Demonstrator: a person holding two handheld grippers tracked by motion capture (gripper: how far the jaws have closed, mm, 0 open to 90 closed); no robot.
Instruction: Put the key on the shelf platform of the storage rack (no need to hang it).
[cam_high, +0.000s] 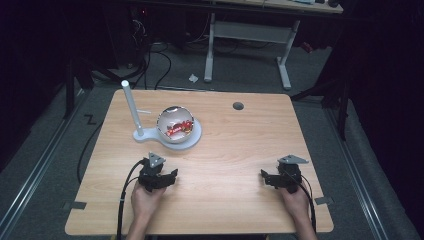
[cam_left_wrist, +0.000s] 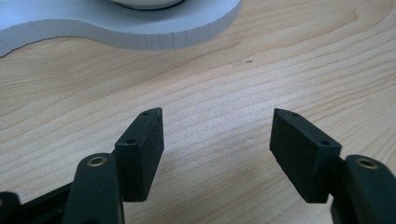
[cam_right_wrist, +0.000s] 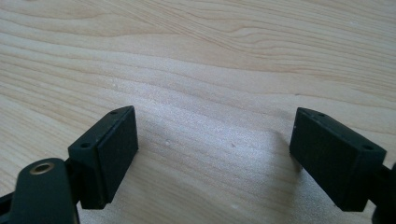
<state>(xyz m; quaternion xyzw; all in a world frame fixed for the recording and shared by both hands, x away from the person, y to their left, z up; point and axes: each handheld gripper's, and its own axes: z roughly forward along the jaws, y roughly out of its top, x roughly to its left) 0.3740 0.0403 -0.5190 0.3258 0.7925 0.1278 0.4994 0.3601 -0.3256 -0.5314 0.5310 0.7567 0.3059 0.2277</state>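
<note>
Tabletop (cam_high: 225, 165) carries one cluster at its far left: a white base (cam_high: 196, 134) with an upright white post (cam_high: 131, 107) at its left end and a shiny bowl (cam_high: 175, 122) seated on its round end, red-wrapped pieces (cam_high: 179, 129) lying inside the bowl. Rest of the wood is bare apart from a dark hole (cam_high: 238, 106) near the far edge. Left gripper (cam_high: 165, 181) rests low on the near left, just short of the base, jaws parted with nothing between them; in the left gripper view its pads (cam_left_wrist: 144, 154) frame bare wood and the base edge (cam_left_wrist: 154, 37) sits straight ahead. Right gripper (cam_high: 272, 178) sits well apart on the near right, jaws likewise spread and empty, pads (cam_right_wrist: 112, 149) over plain wood. Judgement: the bowl is the work in hand, and the left gripper is the nearer one. Risks, largest first: a low forward push could meet the base edge and slide the whole stand, since nothing visibly pins it down; a reach over the rim could tip the bowl off its seat, as the polished wall offers little purchase; the post could be clipped by a wrist or cable on the way in; the small wrapped pieces could slip from the pads and scatter.
</note>
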